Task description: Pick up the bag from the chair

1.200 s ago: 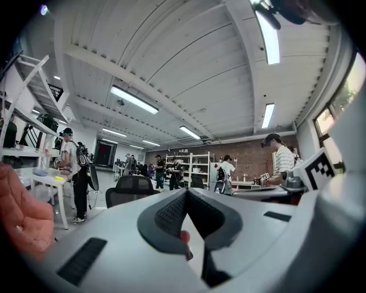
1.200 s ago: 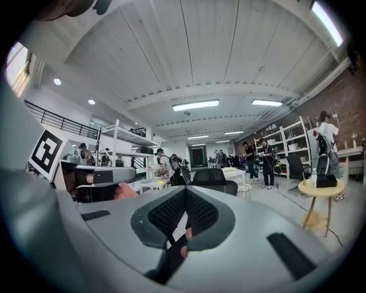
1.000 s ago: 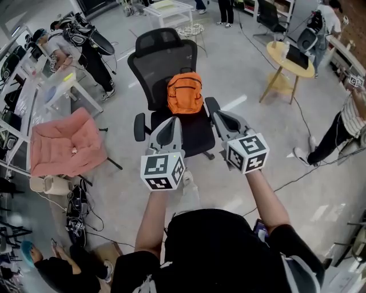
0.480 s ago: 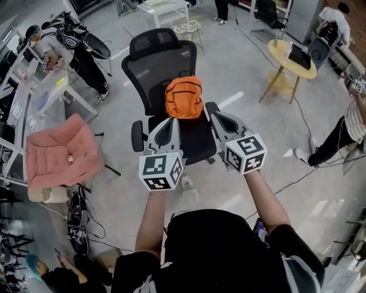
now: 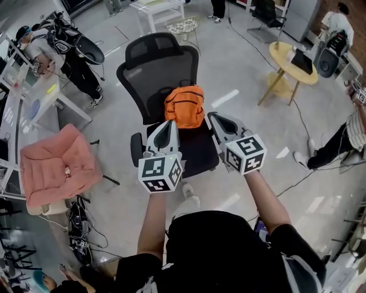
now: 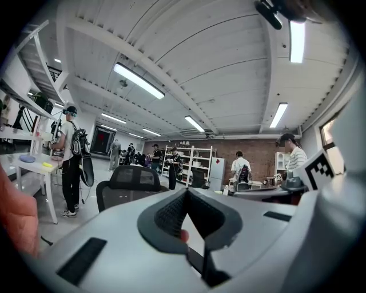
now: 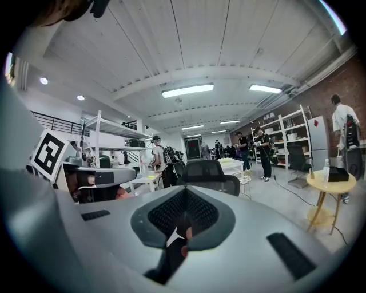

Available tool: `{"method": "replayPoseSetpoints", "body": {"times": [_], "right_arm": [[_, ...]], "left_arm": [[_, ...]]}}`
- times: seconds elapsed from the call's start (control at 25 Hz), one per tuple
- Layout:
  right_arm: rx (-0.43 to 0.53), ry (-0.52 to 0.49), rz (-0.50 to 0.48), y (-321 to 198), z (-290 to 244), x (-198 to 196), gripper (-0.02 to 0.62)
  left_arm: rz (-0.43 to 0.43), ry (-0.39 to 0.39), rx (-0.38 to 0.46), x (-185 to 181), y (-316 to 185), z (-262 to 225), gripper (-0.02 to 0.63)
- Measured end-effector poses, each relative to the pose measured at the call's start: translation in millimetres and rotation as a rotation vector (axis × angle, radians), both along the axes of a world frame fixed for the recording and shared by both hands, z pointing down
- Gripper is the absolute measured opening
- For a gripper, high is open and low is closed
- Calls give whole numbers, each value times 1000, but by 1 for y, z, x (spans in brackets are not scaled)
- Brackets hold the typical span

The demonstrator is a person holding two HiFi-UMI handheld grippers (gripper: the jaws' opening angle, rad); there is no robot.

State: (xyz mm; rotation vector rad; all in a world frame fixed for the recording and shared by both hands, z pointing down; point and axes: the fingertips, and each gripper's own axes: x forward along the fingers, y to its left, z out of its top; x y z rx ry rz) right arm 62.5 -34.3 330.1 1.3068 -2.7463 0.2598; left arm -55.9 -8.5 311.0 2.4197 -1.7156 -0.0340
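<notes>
An orange bag (image 5: pixel 185 106) stands upright on the seat of a black mesh-backed office chair (image 5: pixel 157 66), leaning against its backrest. In the head view my left gripper (image 5: pixel 170 123) hovers over the seat's front left, its tip just below the bag's left corner. My right gripper (image 5: pixel 213 117) sits just right of the bag, near the armrest. Neither touches the bag. Both are shut with nothing held. In the left gripper view the left gripper (image 6: pixel 186 192) shows jaws meeting at a point, and the right gripper (image 7: pixel 184 192) looks the same. The chair's backrest (image 7: pixel 205 170) rises beyond.
A pink cushioned seat (image 5: pixel 54 166) stands to the left with cables on the floor by it. A round yellow table (image 5: pixel 291 57) is at the back right, a white table (image 5: pixel 154 7) behind the chair. Several people stand around the room's edges.
The person has stepped toward the chair, so the bag now lies right at both gripper tips. Both grippers stayed shut.
</notes>
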Motion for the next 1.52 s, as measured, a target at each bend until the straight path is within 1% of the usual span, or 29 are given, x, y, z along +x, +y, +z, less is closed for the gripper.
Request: {"method": "replayPoseSetpoints", "body": {"times": [0.2, 0.36, 0.6, 0.72, 1.0, 1.2, 1.36, 1.52], "right_arm": [[-17, 23, 14, -38, 0, -24, -2], [-24, 33, 22, -63, -2, -43, 0], [-34, 36, 26, -99, -1, -74, -2], [-44, 38, 22, -111, 4, -85, -1], [-57, -11, 23, -136, 9, -114, -1], [-76, -9, 20, -145, 18, -122, 0], [-96, -12, 42, -149, 26, -113, 0], [-116, -4, 62, -152, 34, -106, 0]], "left_arm": [[10, 60, -39, -27, -39, 4, 6], [17, 79, -58, -49, -61, 9, 6], [25, 86, -89, -80, -93, 19, 6], [29, 86, -101, -91, -106, 24, 6], [46, 56, -117, -112, -128, 35, 6], [61, 55, -132, -115, -139, 41, 6], [89, 43, -148, -106, -143, 50, 6], [110, 48, -161, -98, -148, 57, 6]]}}
